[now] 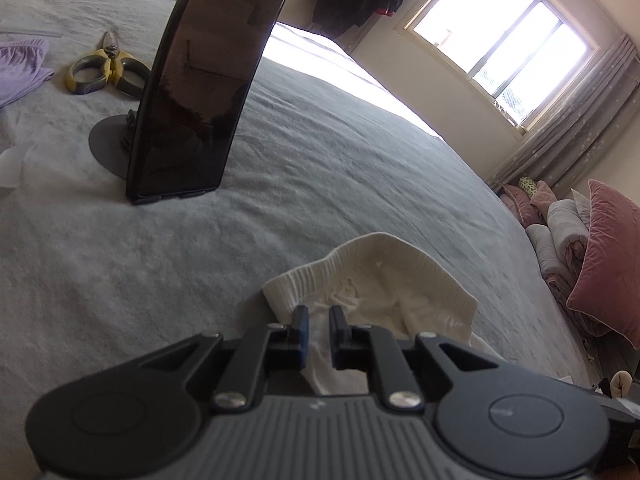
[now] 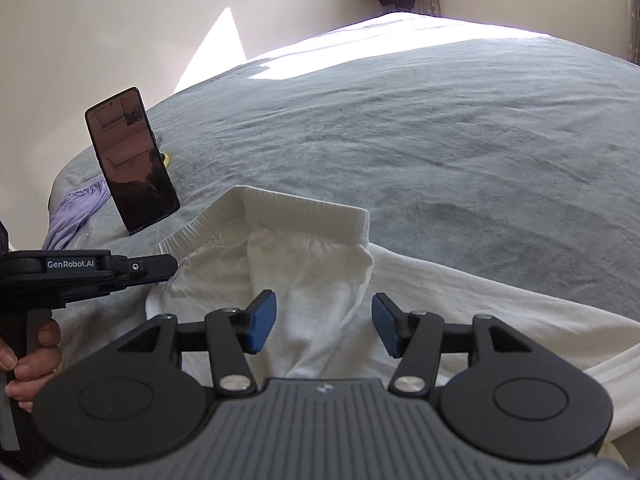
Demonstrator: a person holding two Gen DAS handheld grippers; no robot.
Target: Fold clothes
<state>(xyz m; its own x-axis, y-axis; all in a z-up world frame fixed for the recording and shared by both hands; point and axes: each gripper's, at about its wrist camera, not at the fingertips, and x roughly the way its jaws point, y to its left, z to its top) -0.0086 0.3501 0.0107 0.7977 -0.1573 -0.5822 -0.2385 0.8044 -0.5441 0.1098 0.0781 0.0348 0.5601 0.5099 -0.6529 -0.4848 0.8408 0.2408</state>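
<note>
A white garment [image 1: 380,276] with a ribbed band lies crumpled on the grey bed cover [image 1: 320,168]. My left gripper [image 1: 319,316] has its jaws nearly together, and a fold of the white cloth runs between them. In the right wrist view the same garment [image 2: 312,232] spreads out below my right gripper [image 2: 324,320]. Its blue pads [image 2: 262,328] stand wide apart above the cloth and grip nothing. At the left of that view my left gripper [image 2: 168,268] reaches in to the garment's left edge, with a hand [image 2: 32,356] on its handle.
A dark phone [image 1: 200,80] leans on a round stand, also seen as the phone [image 2: 132,160] in the right wrist view. Yellow-handled scissors [image 1: 108,70] and a purple garment [image 1: 20,68] lie behind it. Pink pillows [image 1: 600,264] are piled off the bed's right side, under a window [image 1: 500,40].
</note>
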